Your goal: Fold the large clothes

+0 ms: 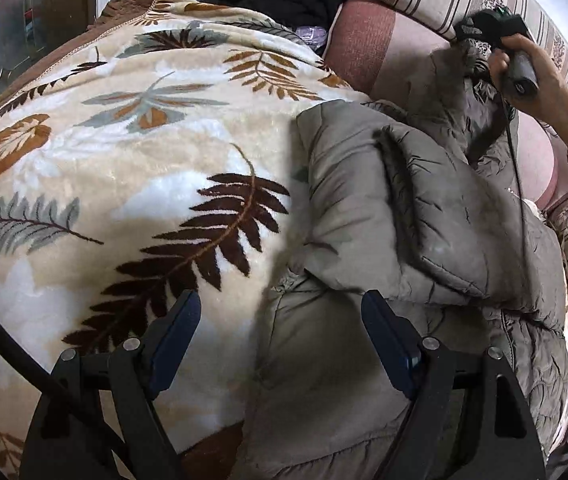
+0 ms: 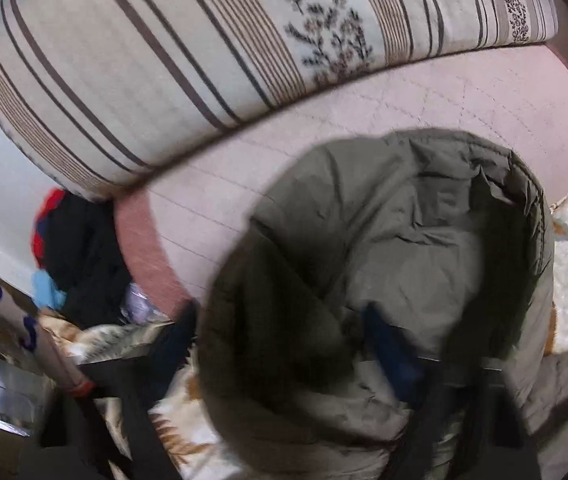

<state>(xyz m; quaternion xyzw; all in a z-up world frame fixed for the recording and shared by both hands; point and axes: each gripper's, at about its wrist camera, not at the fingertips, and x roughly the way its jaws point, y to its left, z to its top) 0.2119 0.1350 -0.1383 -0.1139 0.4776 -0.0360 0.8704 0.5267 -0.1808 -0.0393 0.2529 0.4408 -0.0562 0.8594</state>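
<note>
Left wrist: left gripper jaws apart, over jacket

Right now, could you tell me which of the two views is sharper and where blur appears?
Left wrist view: sharp, the leaf-print blanket and grey padded jacket crisp, with fisheye bending at the edges. Right wrist view: motion-blurred, the jacket and the right tongs smeared; the striped cushion is softer too.

No text, label, brand, number or sign can be read in either view. The blanket bears only a leaf pattern and the striped cushion only stripes and small flower motifs; the padded jacket shows no legible tag.
</note>
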